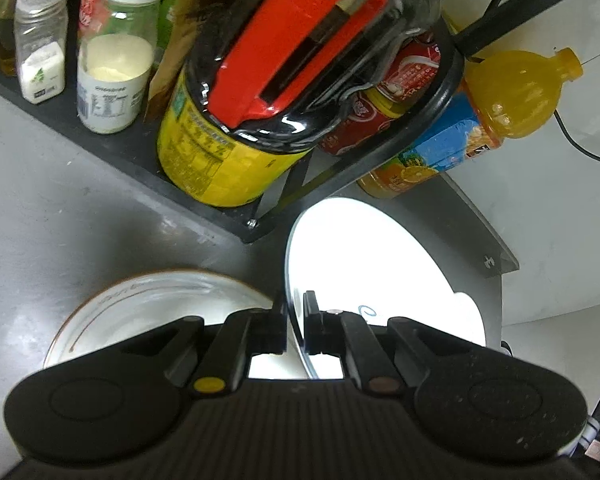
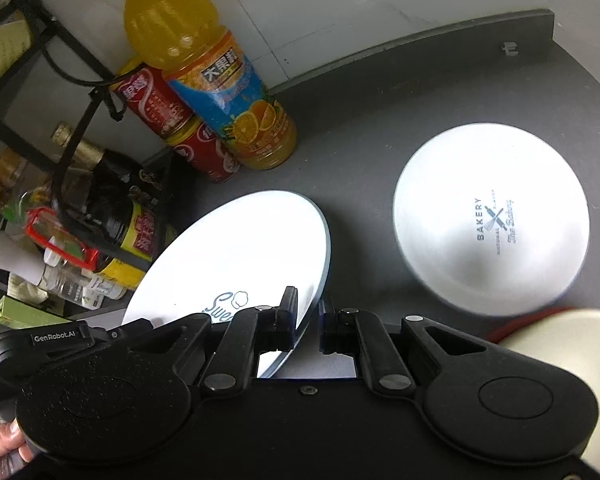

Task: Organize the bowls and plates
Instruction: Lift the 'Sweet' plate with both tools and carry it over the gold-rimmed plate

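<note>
White plates number one, bowls perhaps two

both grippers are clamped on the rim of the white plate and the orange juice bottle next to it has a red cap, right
Not quite: the orange juice bottle has a yellow cap, as the right wrist view shows. The rest holds: the left gripper and the right gripper are each shut on the rim of the white plate.

I count two white plates, one brown-rimmed bowl at my nine o'clock, one orange juice bottle, two red cans.
</note>
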### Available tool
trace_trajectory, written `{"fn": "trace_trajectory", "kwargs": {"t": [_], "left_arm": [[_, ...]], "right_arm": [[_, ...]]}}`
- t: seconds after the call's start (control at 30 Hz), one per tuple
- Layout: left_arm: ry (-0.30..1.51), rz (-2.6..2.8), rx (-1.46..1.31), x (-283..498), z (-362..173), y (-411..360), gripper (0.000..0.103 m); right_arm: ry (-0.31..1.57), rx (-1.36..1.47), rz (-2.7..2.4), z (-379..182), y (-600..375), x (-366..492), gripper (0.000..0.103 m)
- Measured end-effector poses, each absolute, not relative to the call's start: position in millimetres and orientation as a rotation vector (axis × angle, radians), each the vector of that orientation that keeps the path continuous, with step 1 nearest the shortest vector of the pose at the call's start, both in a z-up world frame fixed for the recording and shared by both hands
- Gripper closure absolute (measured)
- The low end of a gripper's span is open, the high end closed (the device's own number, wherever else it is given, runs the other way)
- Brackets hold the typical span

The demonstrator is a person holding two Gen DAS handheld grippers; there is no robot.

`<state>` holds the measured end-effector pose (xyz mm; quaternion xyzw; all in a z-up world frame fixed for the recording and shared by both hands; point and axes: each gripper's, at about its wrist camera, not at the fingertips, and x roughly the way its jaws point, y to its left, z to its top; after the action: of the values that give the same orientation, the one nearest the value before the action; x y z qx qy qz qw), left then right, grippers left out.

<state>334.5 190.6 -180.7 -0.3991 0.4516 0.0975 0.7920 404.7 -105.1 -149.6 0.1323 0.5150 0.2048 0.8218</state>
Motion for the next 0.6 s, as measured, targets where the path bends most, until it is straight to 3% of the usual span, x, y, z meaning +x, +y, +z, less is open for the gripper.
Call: {"fn": "trace_trajectory", "kwargs": {"t": [0.6], "left_arm": [[0.993, 0.199, -0.823, 283.9, -176.8, 211.3, 0.098]], "right_arm": [[1.097, 0.252, 0.462, -157.8, -82.7, 347.8, 0.092]]}}
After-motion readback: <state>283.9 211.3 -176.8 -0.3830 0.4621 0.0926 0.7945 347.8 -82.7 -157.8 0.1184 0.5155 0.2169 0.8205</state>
